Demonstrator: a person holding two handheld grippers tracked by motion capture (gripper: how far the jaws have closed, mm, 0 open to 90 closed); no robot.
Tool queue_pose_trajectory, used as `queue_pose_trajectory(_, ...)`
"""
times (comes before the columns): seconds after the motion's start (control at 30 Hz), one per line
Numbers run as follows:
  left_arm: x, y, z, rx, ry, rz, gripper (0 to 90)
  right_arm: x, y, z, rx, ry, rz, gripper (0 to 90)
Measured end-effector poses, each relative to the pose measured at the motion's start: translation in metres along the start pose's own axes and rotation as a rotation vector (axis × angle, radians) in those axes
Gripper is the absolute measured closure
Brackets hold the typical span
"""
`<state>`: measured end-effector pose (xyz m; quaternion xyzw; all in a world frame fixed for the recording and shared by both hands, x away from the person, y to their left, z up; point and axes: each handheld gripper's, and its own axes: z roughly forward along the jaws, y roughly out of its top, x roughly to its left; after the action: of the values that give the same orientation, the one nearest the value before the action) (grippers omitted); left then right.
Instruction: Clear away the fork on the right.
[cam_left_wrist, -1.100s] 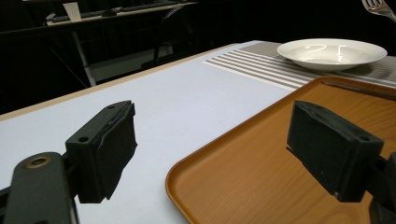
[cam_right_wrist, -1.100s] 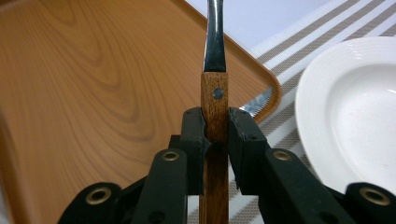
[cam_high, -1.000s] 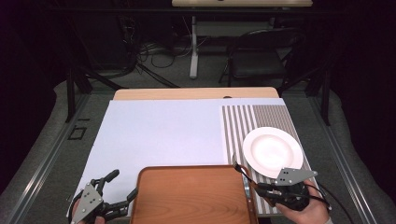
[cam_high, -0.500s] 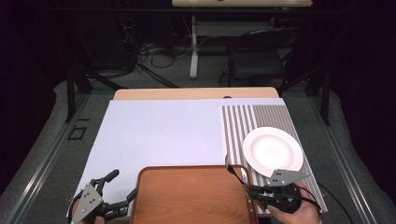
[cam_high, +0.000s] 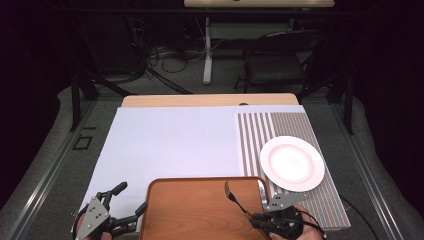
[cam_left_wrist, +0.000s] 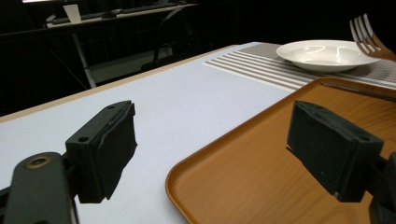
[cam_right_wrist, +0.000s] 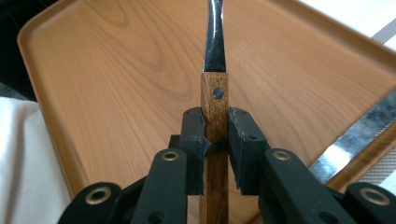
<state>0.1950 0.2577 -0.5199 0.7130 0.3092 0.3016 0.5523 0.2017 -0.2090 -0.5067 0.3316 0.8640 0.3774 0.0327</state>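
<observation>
Wooden-handled fork (cam_right_wrist: 214, 112) is clamped between the nearly closed jaws of the right gripper (cam_high: 272, 216) at the counter's near edge, tines (cam_high: 228, 188) raised above the wooden tray (cam_high: 200, 210). That tray sits at the middle of the near edge on a white sheet (cam_high: 170, 140). Left gripper (cam_high: 112, 212), at the near left corner beside the tray, has its jaws spread wide, holding nothing. Farther right, a white plate (cam_high: 292, 163) rests on a striped placemat (cam_high: 280, 125).
</observation>
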Motion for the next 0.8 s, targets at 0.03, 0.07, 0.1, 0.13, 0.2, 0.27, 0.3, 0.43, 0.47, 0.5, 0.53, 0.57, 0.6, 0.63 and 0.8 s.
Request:
queue_pose_trajectory(0.03, 0.000, 0.000, 0.000, 0.001, 0.000, 0.000, 15.2, 0.000, 0.000, 0.000, 0.000, 0.000, 0.000, 77.1)
queue_pose_trajectory(0.07, 0.000, 0.000, 0.000, 0.002, -0.001, -0.002, 15.2, 0.001, 0.000, 0.002, 0.002, 0.003, 0.002, 77.2)
queue_pose_trajectory(0.1, 0.000, 0.000, 0.000, 0.002, -0.002, -0.002, 15.2, 0.002, 0.000, 0.004, 0.019, 0.000, 0.005, 77.2)
queue_pose_trajectory(0.13, 0.000, 0.000, 0.000, 0.001, -0.002, -0.001, 15.2, 0.002, 0.000, 0.004, 0.019, 0.000, 0.005, 77.2)
queue_pose_trajectory(0.2, 0.000, 0.000, 0.000, 0.003, -0.002, -0.001, 15.2, 0.001, -0.001, 0.005, 0.022, 0.000, 0.009, 77.2)
queue_pose_trajectory(0.27, 0.000, 0.000, 0.000, 0.004, -0.002, 0.002, 15.2, 0.002, -0.002, 0.007, 0.029, -0.002, 0.023, 77.2)
queue_pose_trajectory(0.3, 0.000, 0.000, 0.001, 0.004, -0.003, 0.001, 15.2, 0.001, -0.002, 0.008, 0.037, -0.001, 0.023, 77.2)
queue_pose_trajectory(0.43, 0.000, 0.000, 0.001, 0.004, -0.003, 0.000, 15.2, 0.001, -0.003, 0.014, 0.054, 0.001, 0.036, 77.1)
queue_pose_trajectory(0.47, 0.000, 0.000, 0.001, 0.004, -0.003, 0.000, 15.2, 0.000, -0.003, 0.015, 0.060, 0.000, 0.038, 77.1)
queue_pose_trajectory(0.5, 0.000, 0.000, 0.001, 0.004, -0.003, 0.000, 15.2, 0.000, -0.003, 0.017, 0.063, -0.001, 0.047, 77.2)
queue_pose_trajectory(0.53, 0.000, 0.000, 0.001, 0.004, -0.003, 0.000, 15.2, -0.001, -0.003, 0.017, 0.072, -0.003, 0.046, 77.1)
queue_pose_trajectory(0.57, 0.000, 0.000, 0.001, 0.005, -0.003, 0.001, 15.2, -0.001, -0.004, 0.019, 0.074, -0.005, 0.051, 77.1)
queue_pose_trajectory(0.6, 0.001, 0.000, 0.001, 0.006, -0.006, 0.002, 15.2, -0.001, -0.004, 0.021, 0.078, -0.007, 0.057, 77.1)
queue_pose_trajectory(0.63, 0.000, 0.000, 0.001, 0.006, -0.005, -0.002, 15.2, -0.002, -0.004, 0.023, 0.084, -0.006, 0.063, 77.1)
queue_pose_trajectory(0.8, 0.000, 0.000, 0.001, 0.005, -0.006, -0.003, 15.2, -0.004, -0.006, 0.030, 0.105, 0.003, 0.084, 77.1)
